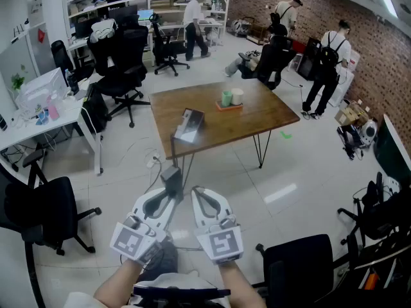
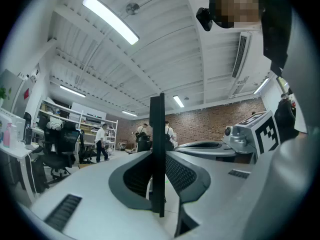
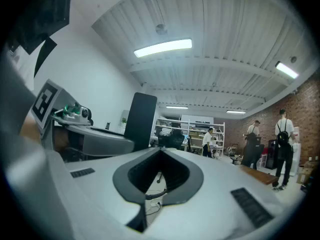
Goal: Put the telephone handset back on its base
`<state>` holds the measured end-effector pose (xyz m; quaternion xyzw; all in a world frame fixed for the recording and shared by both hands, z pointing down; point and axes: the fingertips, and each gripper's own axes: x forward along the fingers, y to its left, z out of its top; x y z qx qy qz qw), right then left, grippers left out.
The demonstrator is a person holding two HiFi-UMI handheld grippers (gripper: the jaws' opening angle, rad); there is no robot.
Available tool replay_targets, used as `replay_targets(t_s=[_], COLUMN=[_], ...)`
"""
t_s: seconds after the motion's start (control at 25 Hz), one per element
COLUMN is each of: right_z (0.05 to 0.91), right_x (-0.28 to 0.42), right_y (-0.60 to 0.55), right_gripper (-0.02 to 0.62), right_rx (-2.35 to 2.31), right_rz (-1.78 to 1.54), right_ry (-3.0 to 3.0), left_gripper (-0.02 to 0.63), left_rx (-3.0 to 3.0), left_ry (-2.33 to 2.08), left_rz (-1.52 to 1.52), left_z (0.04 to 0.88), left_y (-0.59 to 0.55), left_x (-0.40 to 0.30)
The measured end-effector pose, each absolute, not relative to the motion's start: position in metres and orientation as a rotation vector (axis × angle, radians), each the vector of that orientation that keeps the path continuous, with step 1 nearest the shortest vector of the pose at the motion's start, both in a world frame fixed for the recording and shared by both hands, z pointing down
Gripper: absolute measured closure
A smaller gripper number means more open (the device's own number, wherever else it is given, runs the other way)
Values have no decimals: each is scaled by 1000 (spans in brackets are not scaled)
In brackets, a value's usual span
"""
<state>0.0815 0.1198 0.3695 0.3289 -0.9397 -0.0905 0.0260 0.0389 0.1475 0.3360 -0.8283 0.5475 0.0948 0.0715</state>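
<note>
The telephone (image 1: 188,126), a dark and white unit, lies on the near left part of the wooden table (image 1: 257,117), far ahead of me; I cannot make out its handset separately. Both grippers are held close to my body, well short of the table. My left gripper (image 1: 171,190) is shut on a thin dark flat slab (image 1: 171,176), which stands edge-on between the jaws in the left gripper view (image 2: 157,134). My right gripper (image 1: 196,192) is beside it, shut and empty. The right gripper view shows its tips (image 3: 161,151) meeting and the slab (image 3: 140,118) to the left.
An orange tray with a green cup (image 1: 227,99) and a white cup (image 1: 237,95) sits on the table's far side. Black office chairs (image 1: 122,63) stand around. White desks (image 1: 51,117) line the left. Several people (image 1: 192,24) stand at the back by the brick wall.
</note>
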Motion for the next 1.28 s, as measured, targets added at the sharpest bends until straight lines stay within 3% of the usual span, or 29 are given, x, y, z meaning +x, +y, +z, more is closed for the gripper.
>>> replay_targets(t_s=[1.28], right_z=[383], right_x=[31], right_y=[-46], right_gripper=[592], right_rx=[1032], right_rz=[-215], right_ry=[-2839], left_gripper=[535], left_rx=[-2604], left_ry=[1635], left_rz=[255], left_z=[355], left_y=[-22], left_x=[-21])
